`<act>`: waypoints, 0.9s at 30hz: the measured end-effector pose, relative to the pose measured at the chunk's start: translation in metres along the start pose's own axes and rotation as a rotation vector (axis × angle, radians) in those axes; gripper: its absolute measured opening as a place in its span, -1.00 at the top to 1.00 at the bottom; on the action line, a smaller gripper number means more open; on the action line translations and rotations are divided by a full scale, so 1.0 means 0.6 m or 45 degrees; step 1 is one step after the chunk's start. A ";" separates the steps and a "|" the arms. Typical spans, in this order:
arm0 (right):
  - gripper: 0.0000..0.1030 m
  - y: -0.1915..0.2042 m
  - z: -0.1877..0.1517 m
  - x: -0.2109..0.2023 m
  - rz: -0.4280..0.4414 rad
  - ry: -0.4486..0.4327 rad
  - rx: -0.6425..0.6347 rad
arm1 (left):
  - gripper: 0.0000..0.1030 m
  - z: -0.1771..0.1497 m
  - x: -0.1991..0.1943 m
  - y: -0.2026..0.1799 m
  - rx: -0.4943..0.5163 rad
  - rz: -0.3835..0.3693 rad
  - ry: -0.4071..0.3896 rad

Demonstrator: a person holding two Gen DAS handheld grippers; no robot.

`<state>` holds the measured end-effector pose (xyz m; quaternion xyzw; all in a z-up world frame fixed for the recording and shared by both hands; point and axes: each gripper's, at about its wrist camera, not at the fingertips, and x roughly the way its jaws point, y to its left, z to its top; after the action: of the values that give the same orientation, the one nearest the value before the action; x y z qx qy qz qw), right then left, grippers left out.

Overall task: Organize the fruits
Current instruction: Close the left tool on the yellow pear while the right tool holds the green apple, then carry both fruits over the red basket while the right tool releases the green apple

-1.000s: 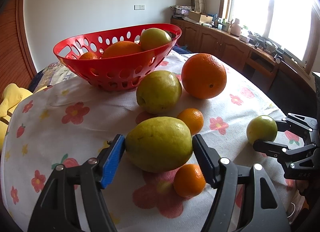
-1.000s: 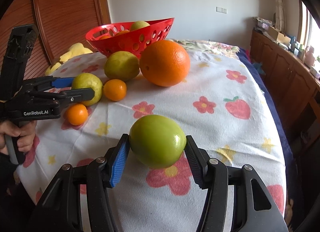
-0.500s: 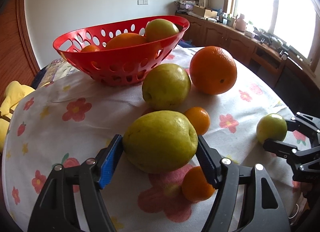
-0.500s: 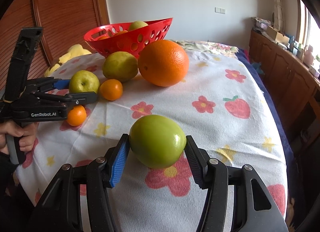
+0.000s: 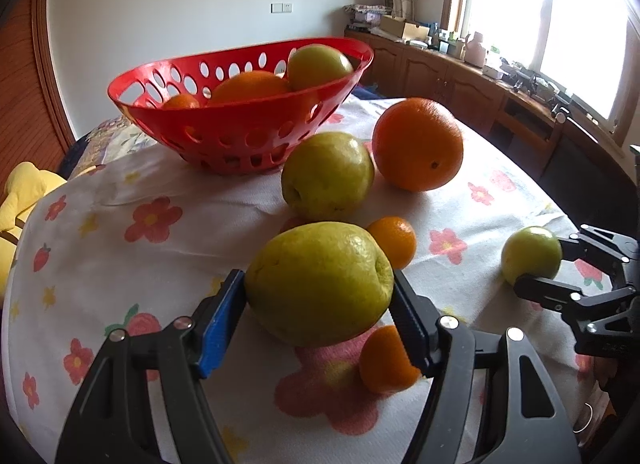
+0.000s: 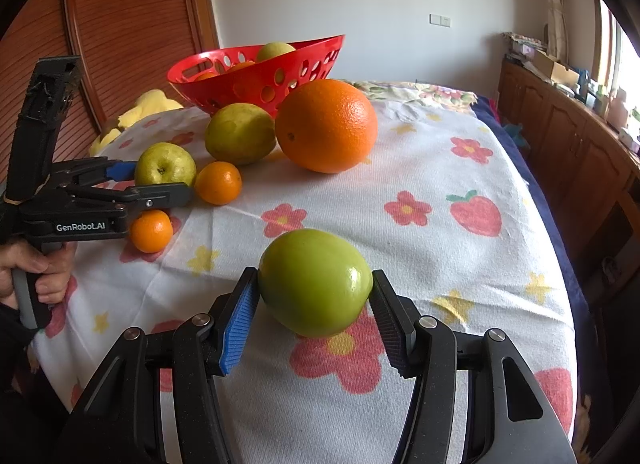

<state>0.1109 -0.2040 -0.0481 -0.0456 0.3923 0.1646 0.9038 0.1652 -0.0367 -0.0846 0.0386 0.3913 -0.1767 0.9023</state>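
Note:
My left gripper [image 5: 318,298] is shut on a yellow-green pear [image 5: 320,282] and holds it above the floral tablecloth; it also shows in the right wrist view [image 6: 164,174]. My right gripper [image 6: 314,300] is shut on a green apple [image 6: 314,282], which also shows in the left wrist view [image 5: 530,256]. The red basket [image 5: 240,132] at the back holds an orange, a small mandarin and a green-yellow fruit. On the cloth lie a second pear [image 5: 326,176], a big orange [image 5: 418,144] and two mandarins [image 5: 392,240], [image 5: 386,362].
A yellow cloth [image 5: 20,200] lies off the table's left edge. Wooden cabinets [image 5: 460,80] with clutter run along the right wall under a bright window. The table edge [image 6: 560,264] drops off at the right.
My left gripper has lifted the pear off the cloth and carried it up and towards the basket. My right gripper still holds the green apple and has risen slightly.

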 end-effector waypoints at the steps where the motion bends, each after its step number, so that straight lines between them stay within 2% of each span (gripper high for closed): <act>1: -0.11 0.001 0.000 0.000 0.001 0.000 0.001 | -0.35 0.002 -0.005 -0.001 0.002 0.002 -0.011; 12: -0.11 -0.001 0.000 0.000 0.002 0.000 0.002 | -0.35 -0.008 -0.069 0.004 -0.031 -0.011 -0.113; 27: -0.11 0.001 -0.002 0.002 0.011 0.009 0.002 | -0.35 -0.018 -0.085 0.018 -0.067 0.004 -0.137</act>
<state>0.1105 -0.2032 -0.0498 -0.0440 0.3957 0.1680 0.9018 0.1295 -0.0095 -0.0560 0.0059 0.3467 -0.1665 0.9231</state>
